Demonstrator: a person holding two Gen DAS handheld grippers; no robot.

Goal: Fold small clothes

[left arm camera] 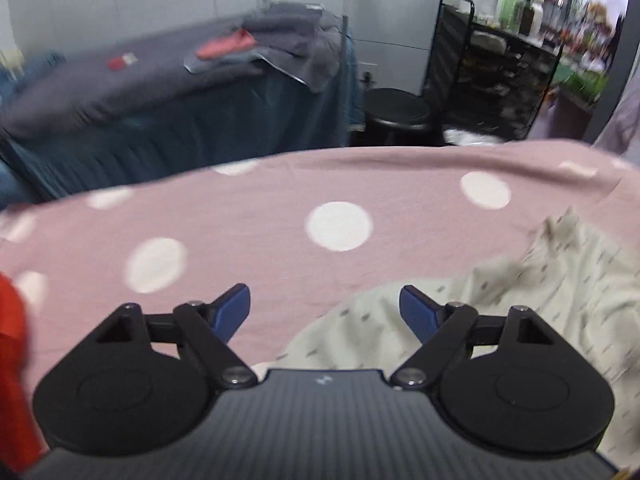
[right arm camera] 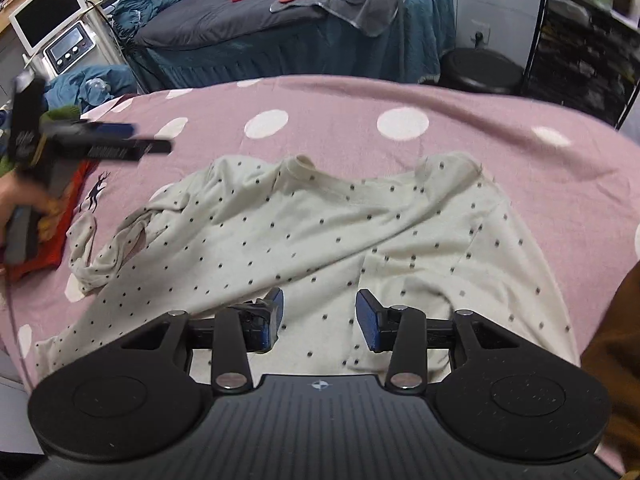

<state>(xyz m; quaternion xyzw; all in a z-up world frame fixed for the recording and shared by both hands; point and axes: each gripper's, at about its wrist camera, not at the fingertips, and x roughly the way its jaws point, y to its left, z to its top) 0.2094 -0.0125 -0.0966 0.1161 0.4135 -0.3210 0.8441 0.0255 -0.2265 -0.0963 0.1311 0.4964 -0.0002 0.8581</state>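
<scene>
A cream long-sleeved top with small dark dots (right arm camera: 304,232) lies spread and rumpled on a pink sheet with white polka dots (right arm camera: 340,104). Its collar points away and its left sleeve is bunched. My right gripper (right arm camera: 319,318) is open and empty, hovering over the top's near hem. My left gripper (left arm camera: 325,307) is open and empty above the sheet, with the top's edge (left arm camera: 520,292) under its right finger. The left gripper also shows at the left of the right wrist view (right arm camera: 120,140), blurred.
A red garment with a deer print (right arm camera: 68,208) lies at the sheet's left edge; it also shows in the left wrist view (left arm camera: 12,360). Behind are a bed with dark covers (right arm camera: 280,28), a black stool (right arm camera: 480,68), a black shelf rack (right arm camera: 584,40) and a white machine (right arm camera: 56,36).
</scene>
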